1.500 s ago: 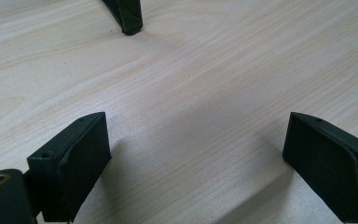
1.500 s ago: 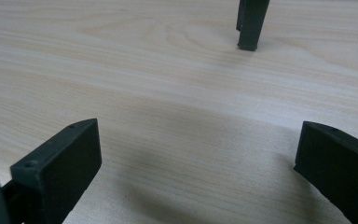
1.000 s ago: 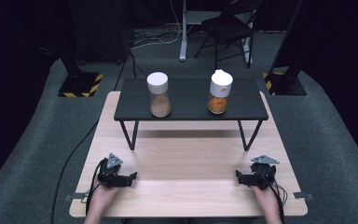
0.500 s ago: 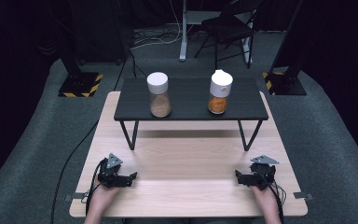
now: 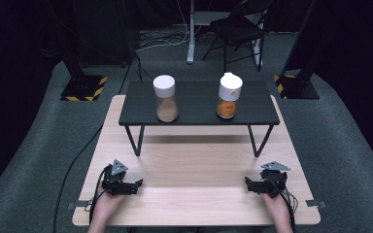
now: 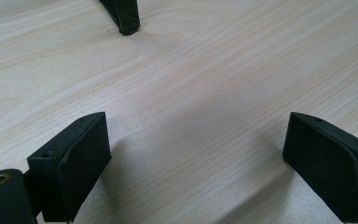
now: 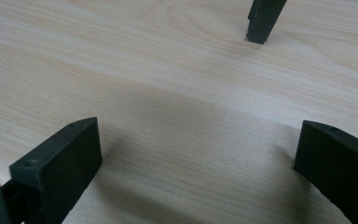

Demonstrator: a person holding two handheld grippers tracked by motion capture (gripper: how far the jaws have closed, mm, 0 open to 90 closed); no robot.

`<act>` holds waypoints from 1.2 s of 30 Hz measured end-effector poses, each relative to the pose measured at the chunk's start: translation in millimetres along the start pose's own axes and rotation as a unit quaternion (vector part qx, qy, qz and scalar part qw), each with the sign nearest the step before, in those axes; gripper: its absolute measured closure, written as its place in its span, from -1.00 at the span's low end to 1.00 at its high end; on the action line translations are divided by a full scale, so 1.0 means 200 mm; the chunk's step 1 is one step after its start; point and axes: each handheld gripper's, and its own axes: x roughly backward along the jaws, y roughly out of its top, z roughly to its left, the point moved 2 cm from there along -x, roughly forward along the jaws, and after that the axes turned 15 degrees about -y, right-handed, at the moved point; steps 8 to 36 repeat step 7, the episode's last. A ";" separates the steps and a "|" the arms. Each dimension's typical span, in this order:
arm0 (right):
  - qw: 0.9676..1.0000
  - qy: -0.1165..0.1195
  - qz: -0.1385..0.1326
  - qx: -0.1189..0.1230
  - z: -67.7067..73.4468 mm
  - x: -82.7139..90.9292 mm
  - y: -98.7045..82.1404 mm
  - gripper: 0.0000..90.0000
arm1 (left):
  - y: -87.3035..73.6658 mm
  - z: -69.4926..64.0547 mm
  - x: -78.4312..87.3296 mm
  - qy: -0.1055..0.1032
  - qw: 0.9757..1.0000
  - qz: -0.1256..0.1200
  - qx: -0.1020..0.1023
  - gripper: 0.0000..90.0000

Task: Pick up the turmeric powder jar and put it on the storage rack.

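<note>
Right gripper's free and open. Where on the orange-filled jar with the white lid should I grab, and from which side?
Take the orange-filled jar by its clear body, just under the white lid, probably coming level from the near side. It stands upright on the black shelf, and its front faces the right gripper. The other jar stands well apart, so open jaws should pass either side.

Right gripper jaws wide apart over bare wooden table; black leg ahead — nothing held
</note>
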 end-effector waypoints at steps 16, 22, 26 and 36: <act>1.000 0.000 0.000 0.000 0.00 0.00 0.00 -1.00 | 0.00 0.00 0.00 0.001 1.000 0.000 0.000 -0.85; 1.000 0.000 0.000 0.000 0.00 0.00 0.00 -1.00 | 0.00 0.00 0.00 0.001 1.000 0.000 0.000 -0.85; 1.000 0.000 0.000 0.000 0.00 0.00 0.00 -1.00 | 0.00 0.00 0.00 0.001 1.000 0.000 0.000 -0.85; 1.000 0.000 0.000 0.000 0.00 0.00 0.00 -1.00 | 0.00 0.00 0.00 0.001 1.000 0.000 0.000 -0.85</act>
